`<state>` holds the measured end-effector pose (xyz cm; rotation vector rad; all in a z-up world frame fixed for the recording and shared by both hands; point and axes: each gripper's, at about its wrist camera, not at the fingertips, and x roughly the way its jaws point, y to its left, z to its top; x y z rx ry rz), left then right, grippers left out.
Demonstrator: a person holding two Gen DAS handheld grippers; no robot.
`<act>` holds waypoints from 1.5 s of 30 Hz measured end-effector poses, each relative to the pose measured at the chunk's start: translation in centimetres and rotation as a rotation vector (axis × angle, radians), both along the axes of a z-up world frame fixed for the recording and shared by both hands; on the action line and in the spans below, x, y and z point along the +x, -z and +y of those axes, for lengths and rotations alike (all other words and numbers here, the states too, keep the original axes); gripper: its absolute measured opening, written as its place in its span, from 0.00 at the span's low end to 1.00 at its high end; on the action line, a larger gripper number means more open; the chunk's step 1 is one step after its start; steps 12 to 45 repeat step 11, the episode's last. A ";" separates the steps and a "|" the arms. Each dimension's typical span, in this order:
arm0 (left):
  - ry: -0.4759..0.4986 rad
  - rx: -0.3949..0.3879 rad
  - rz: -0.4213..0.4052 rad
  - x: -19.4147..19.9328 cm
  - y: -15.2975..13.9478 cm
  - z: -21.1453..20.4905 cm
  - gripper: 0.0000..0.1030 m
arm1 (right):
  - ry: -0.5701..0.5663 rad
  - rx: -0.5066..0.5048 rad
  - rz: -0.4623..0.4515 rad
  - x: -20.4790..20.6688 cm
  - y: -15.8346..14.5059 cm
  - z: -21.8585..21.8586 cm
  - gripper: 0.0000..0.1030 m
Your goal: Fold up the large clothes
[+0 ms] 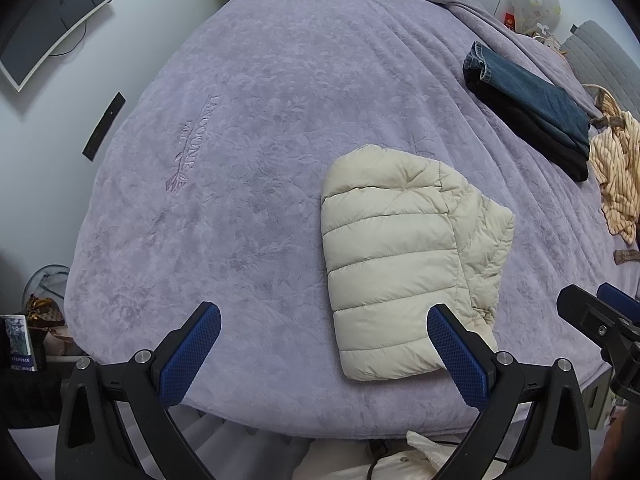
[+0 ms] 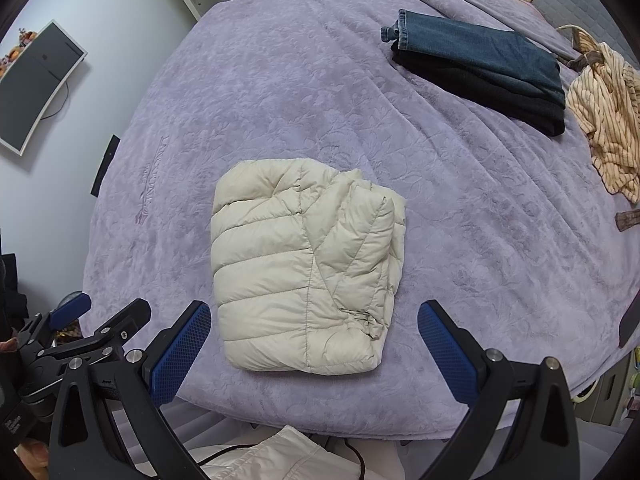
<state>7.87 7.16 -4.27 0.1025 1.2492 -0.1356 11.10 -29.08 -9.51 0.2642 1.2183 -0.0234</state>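
A cream quilted puffer jacket (image 1: 404,264) lies folded into a compact rectangle on the purple bedspread (image 1: 248,128), near the bed's front edge; it also shows in the right wrist view (image 2: 304,268). My left gripper (image 1: 324,320) is open and empty, held above the front edge, its right finger over the jacket's near corner. My right gripper (image 2: 314,318) is open and empty, its fingers either side of the jacket's near end, above it. The right gripper also shows at the left wrist view's right edge (image 1: 600,312).
Folded blue jeans on a black garment (image 2: 480,68) lie at the far right of the bed. A crumpled orange striped garment (image 2: 604,120) lies beside them. A monitor (image 1: 52,16) hangs on the left wall. A white garment (image 2: 280,456) lies below the bed's edge.
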 end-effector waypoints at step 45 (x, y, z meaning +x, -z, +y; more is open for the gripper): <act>0.020 -0.003 -0.003 0.4 -0.1 -0.3 1.00 | 0.003 0.003 0.004 -0.3 0.2 0.2 1.00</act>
